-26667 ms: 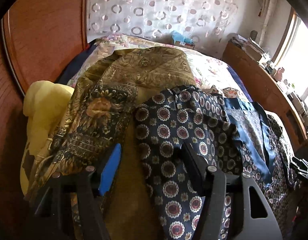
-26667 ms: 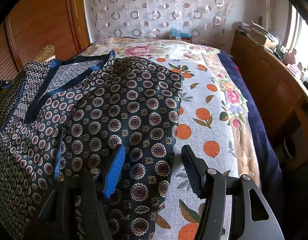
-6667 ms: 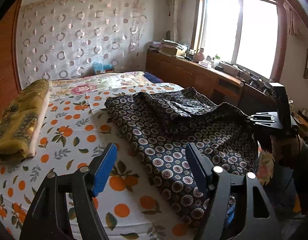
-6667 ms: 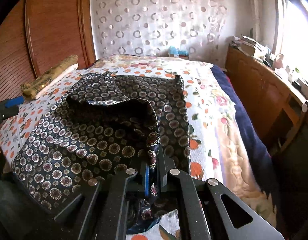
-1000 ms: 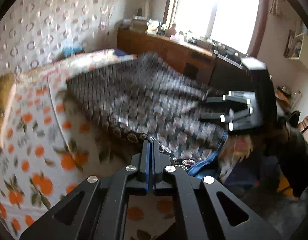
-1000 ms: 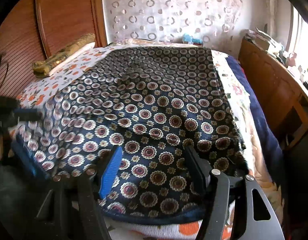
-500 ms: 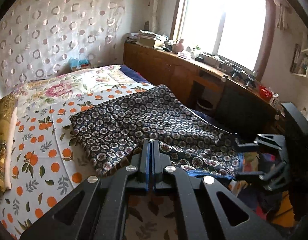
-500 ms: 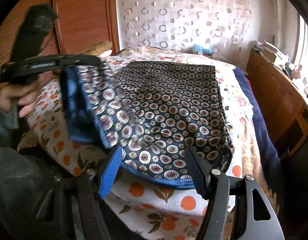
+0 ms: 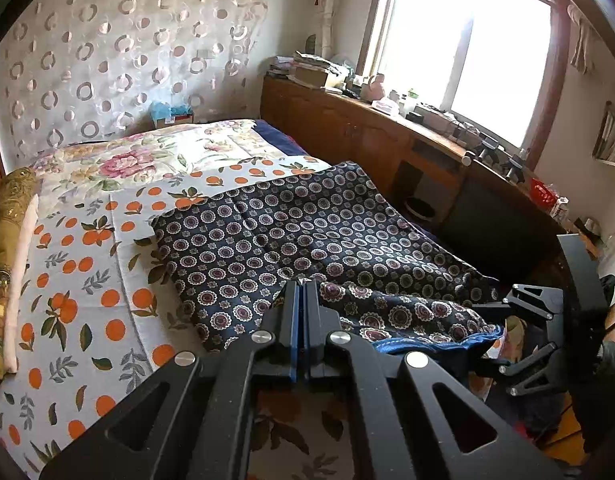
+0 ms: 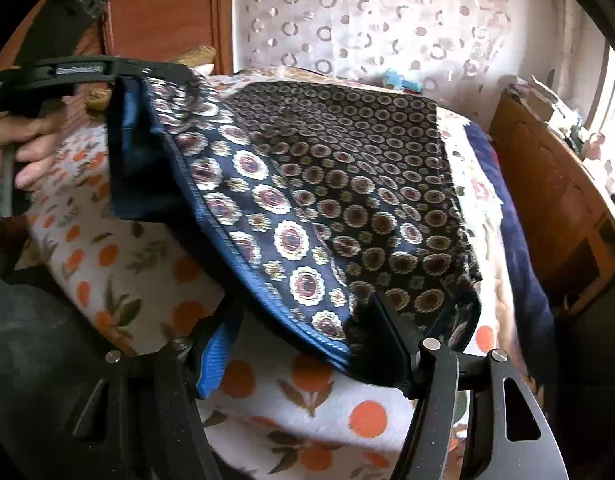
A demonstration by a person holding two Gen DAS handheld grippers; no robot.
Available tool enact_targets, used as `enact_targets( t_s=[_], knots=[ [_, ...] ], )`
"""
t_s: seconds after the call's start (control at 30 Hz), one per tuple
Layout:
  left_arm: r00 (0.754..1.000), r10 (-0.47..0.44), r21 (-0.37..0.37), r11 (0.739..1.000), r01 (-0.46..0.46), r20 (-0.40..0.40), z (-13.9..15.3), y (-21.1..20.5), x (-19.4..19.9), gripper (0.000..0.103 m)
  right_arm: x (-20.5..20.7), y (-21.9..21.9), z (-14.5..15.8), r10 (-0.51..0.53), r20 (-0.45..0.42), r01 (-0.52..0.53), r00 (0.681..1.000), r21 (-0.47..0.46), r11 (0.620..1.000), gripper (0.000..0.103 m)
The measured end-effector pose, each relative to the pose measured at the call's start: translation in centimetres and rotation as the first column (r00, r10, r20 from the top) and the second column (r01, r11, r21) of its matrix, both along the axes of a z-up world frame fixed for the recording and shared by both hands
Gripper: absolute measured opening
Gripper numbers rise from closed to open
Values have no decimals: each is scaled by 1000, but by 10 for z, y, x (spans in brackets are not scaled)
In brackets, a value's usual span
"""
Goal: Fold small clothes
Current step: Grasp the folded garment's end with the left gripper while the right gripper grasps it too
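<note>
A bed (image 9: pixel 87 264) with an orange-dotted cover fills the room. Behind it, at 12 o'clock, hangs a white curtain (image 9: pixel 107 60) with rings. At 2 o'clock a bright window (image 9: pixel 467 52) shines above a long wooden cabinet (image 9: pixel 347 128).

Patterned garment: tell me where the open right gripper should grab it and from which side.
Grip the blue-trimmed hem of the patterned garment from the near bed edge: it sags between the right gripper's open fingers, while the left gripper lifts its far corner.
</note>
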State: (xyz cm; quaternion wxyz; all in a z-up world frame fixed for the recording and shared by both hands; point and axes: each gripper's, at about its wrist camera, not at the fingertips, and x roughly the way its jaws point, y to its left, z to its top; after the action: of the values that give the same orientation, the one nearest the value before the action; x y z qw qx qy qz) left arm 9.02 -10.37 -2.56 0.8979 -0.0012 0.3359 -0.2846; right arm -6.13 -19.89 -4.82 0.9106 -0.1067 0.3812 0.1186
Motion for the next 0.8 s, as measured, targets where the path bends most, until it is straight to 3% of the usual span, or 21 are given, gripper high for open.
enact_targets(
  t_s=[0.1,0.37,0.8],
  knots=[
    [1000,2,1,1000,-2,1,0,1,0,2,3,0,-2,-4,4,4,1000,-8,1000,65],
    [1000,19,16,1000,-19,20,2,3,-4,2,3,-5,2,-15,41,15,999,8,1000,12],
    [997,49,50,997,-52,55,12,19,9,2,34,-15,52,-28,215,13,976,72,997,5]
  ],
)
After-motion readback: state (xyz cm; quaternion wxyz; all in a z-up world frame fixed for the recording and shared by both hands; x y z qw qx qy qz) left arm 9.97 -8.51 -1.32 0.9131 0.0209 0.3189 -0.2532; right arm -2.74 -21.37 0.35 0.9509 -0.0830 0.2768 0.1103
